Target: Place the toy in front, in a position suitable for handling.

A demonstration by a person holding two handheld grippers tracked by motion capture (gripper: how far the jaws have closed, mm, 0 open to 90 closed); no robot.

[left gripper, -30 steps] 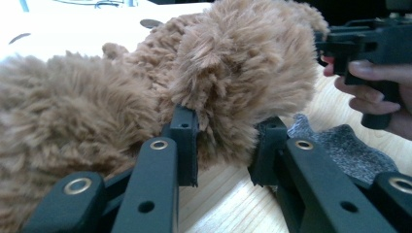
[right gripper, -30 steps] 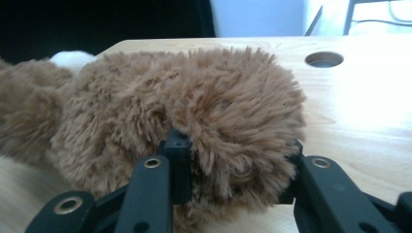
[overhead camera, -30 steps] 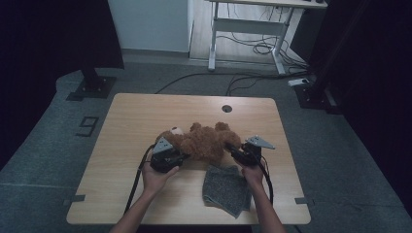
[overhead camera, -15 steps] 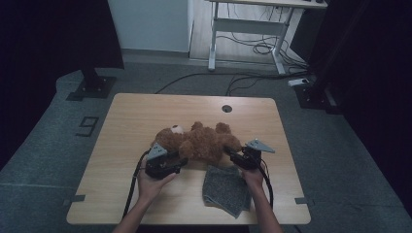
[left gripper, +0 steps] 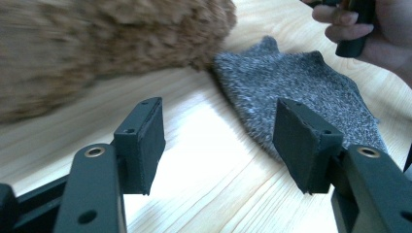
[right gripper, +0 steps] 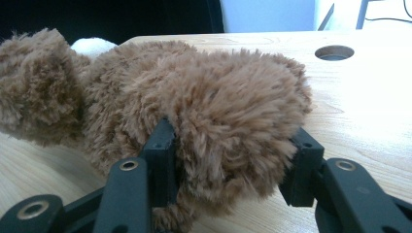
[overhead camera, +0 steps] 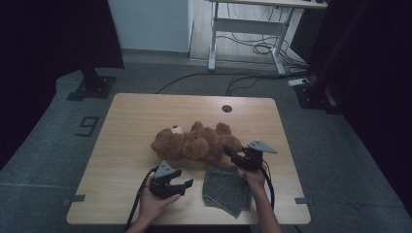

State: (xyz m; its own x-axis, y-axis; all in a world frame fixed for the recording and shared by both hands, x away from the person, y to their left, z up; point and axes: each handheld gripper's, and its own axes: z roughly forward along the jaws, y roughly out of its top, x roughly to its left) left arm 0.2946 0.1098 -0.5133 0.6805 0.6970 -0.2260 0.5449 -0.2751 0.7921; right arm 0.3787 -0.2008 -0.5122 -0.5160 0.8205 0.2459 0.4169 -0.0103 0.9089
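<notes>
left claw at lower centre gapes empty – just widened; right claw loosening, pads still against teddy bear.

A fluffy brown teddy bear lies on its side mid-tabletop; a flat grey knitted cloth lies just beside it, nearer the front edge.

Light wooden table with brown teddy bear beside grey knitted cloth.
</notes>
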